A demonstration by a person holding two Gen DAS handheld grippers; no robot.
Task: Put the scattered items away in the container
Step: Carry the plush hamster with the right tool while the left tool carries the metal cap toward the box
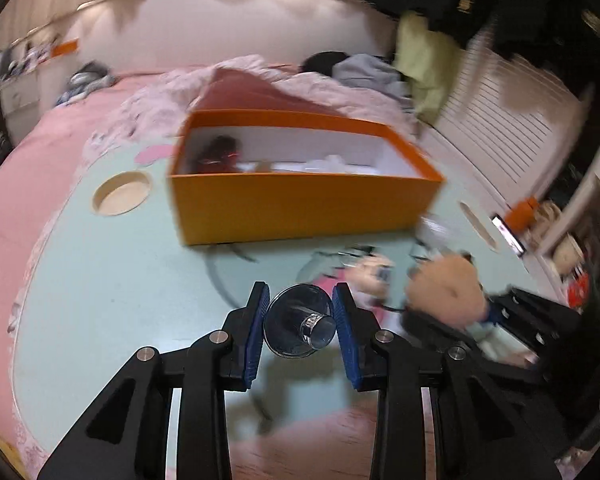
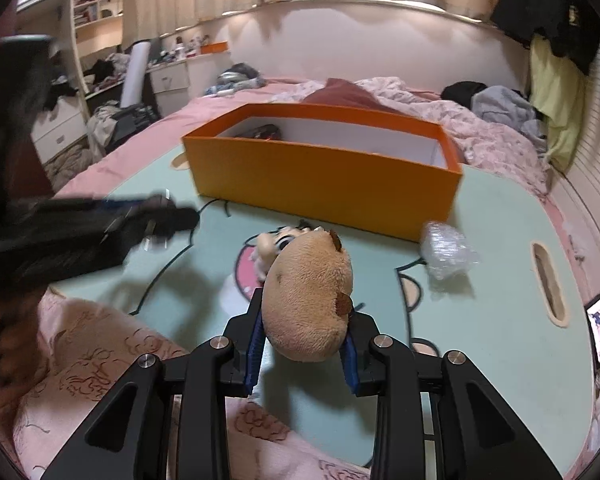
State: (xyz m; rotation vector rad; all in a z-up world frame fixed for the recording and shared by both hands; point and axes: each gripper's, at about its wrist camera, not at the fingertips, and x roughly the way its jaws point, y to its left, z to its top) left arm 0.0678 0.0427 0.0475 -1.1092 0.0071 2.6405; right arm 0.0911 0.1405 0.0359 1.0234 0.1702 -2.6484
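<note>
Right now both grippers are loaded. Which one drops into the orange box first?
Probably left. The left gripper holds the clear funnel-shaped piece facing the orange box squarely. The right gripper holds the plush toy, with a small figurine lying ahead.

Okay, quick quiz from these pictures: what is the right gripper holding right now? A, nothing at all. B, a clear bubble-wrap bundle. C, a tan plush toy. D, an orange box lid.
C: in the right wrist view the right gripper has its blue pads pressed on both sides of the tan plush toy, while the bubble-wrap bundle lies apart on the green table beside the orange box.
</note>
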